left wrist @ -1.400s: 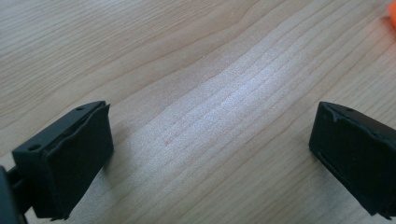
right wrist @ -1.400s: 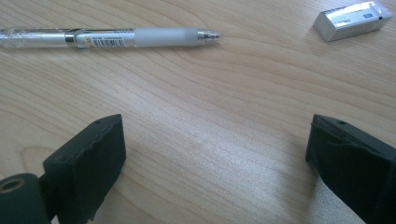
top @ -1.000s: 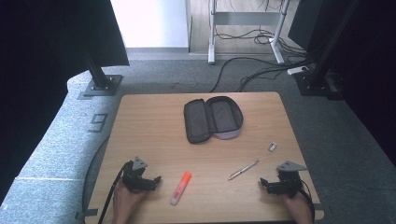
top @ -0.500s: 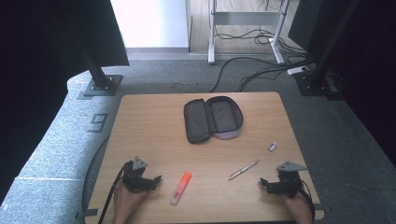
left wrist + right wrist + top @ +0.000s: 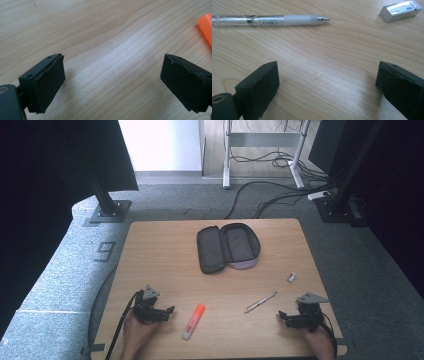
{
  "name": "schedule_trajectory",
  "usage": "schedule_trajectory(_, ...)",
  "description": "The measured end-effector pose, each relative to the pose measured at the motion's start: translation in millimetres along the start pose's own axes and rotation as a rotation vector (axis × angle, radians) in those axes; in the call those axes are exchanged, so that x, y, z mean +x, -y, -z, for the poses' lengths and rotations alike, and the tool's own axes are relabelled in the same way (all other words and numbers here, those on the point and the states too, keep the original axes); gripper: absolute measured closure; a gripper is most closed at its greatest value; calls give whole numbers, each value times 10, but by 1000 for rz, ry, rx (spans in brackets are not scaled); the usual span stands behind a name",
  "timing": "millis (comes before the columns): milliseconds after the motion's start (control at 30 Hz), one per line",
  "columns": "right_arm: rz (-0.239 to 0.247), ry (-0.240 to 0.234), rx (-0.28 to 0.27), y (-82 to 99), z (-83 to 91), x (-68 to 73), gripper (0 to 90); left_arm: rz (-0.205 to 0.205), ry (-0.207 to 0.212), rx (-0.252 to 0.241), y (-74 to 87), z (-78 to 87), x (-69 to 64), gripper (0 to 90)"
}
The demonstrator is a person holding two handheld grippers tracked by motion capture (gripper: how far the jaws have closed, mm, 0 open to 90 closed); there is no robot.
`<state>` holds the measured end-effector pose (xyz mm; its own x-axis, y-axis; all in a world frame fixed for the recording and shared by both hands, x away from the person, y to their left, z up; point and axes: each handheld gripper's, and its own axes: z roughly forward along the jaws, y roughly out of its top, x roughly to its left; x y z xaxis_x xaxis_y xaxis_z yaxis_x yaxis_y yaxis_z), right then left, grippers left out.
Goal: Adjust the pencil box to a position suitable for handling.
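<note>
Starting from the highlighter (image 5: 193,321): orange cap, pale body, lying flat on the table (image 5: 150,250) near the front edge, just right of the left gripper (image 5: 167,312); its orange end shows at the upper right corner of the left gripper view (image 5: 206,28). Nothing touches it.

Left gripper: jaws stand wide apart, nothing between them but bare wood; they have just been closing slightly, so they sit a touch short of full spread. Right gripper (image 5: 282,316): jaws also spread wide and empty, resting near the front right of the table.

Other items: 1 pen (image 5: 260,302) lying between highlighter and right gripper, clearly seen in the right gripper view (image 5: 272,20); 1 small eraser (image 5: 292,277) beyond it; 1 open pencil case (image 5: 227,247) at mid-table, well apart from both hands.

Judgement, step in hand: reach for the highlighter. Suggested method: swing the left gripper right, turn the jaws across the barrel, straddle the middle, lower until the pads clear the tabletop, then close. Gripping near the cap risks tipping.
</note>
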<state>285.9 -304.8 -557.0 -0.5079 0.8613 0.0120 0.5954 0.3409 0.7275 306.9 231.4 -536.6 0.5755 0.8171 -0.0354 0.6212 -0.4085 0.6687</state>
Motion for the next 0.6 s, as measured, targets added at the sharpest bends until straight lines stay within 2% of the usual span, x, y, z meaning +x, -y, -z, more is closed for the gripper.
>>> schedule_trajectory(300,0,0,0,0,0,0,45,-14,41,-39,-202,76,-53,65)
schedule_trajectory(500,0,0,0,0,0,0,46,-30,68,-41,-325,75,-101,76)
schedule_trajectory(600,0,0,0,0,0,0,45,-44,69,-42,-376,67,-128,76)
